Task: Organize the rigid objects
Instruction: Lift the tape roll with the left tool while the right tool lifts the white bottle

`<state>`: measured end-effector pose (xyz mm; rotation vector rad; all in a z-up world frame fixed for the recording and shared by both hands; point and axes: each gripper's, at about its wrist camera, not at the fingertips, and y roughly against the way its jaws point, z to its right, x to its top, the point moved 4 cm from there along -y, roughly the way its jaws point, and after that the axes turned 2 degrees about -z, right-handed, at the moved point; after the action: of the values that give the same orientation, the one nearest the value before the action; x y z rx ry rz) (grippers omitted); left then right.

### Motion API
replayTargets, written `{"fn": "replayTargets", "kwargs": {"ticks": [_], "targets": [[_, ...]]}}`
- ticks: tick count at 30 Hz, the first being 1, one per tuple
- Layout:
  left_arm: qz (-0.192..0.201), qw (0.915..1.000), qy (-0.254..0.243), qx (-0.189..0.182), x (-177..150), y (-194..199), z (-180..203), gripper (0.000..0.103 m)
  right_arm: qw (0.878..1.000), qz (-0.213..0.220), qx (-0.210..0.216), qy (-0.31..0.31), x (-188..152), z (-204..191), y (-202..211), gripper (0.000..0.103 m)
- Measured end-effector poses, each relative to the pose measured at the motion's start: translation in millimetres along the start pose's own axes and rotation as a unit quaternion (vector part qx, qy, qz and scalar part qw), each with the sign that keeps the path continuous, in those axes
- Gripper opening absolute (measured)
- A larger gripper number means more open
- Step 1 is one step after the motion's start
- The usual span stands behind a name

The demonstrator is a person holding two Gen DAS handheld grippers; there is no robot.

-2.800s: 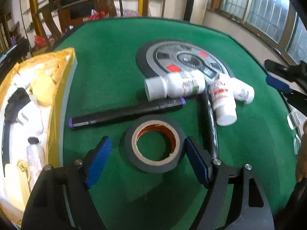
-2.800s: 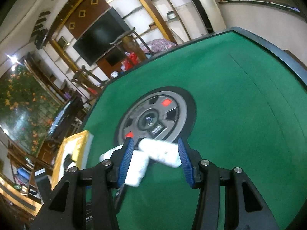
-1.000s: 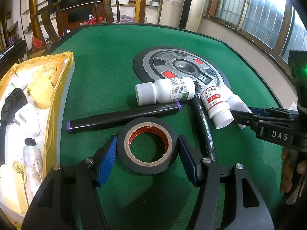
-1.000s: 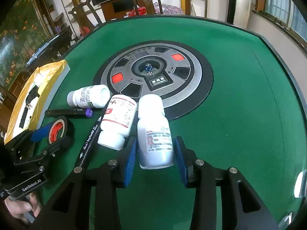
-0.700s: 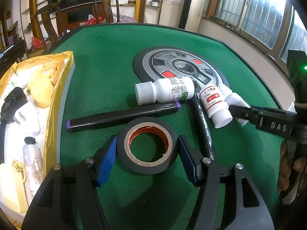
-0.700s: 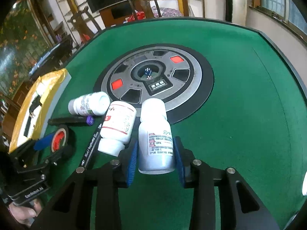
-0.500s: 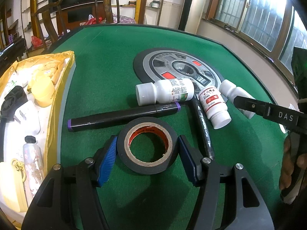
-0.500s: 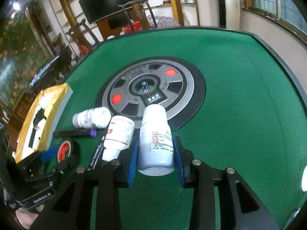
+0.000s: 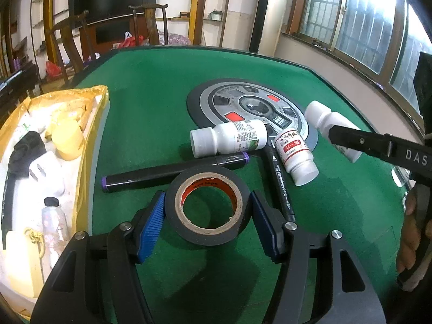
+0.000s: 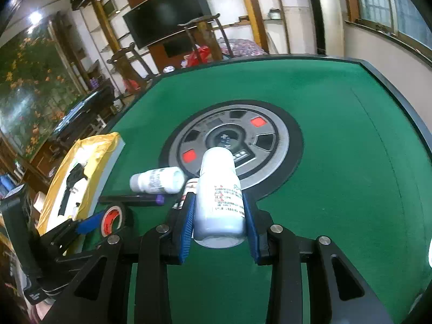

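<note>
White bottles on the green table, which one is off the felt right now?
The white bottle clamped in the right hand-held gripper; the other two lie on the table.

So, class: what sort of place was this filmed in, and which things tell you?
Most likely a home living or games room: a green felt mahjong table with a central dice console, a wall television and wooden chairs.

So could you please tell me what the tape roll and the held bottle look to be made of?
Tape roll: glossy black, vinyl-like tape with a soft sheen, wound on a tan core that looks like cardboard. Bottle: smooth white opaque body, probably plastic, with a printed, likely paper label.
</note>
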<state>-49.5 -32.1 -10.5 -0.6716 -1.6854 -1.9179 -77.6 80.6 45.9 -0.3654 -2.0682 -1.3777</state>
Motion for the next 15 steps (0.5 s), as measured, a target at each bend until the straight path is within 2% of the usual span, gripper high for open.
{"fn": "replayTargets", "kwargs": {"ticks": [9, 15], "targets": [[0.023, 0.9995, -0.008, 0.019, 3.0, 7.0, 2.1, 0.061, 0.999, -0.001, 0.03, 0.041, -11.5, -37.0, -4.7, 0.03], [0.041, 0.9983, -0.016, 0.037, 4.3, 12.1, 2.2, 0.061, 0.998, -0.006, 0.03, 0.047, -16.5, -40.0, -9.0, 0.03]]}}
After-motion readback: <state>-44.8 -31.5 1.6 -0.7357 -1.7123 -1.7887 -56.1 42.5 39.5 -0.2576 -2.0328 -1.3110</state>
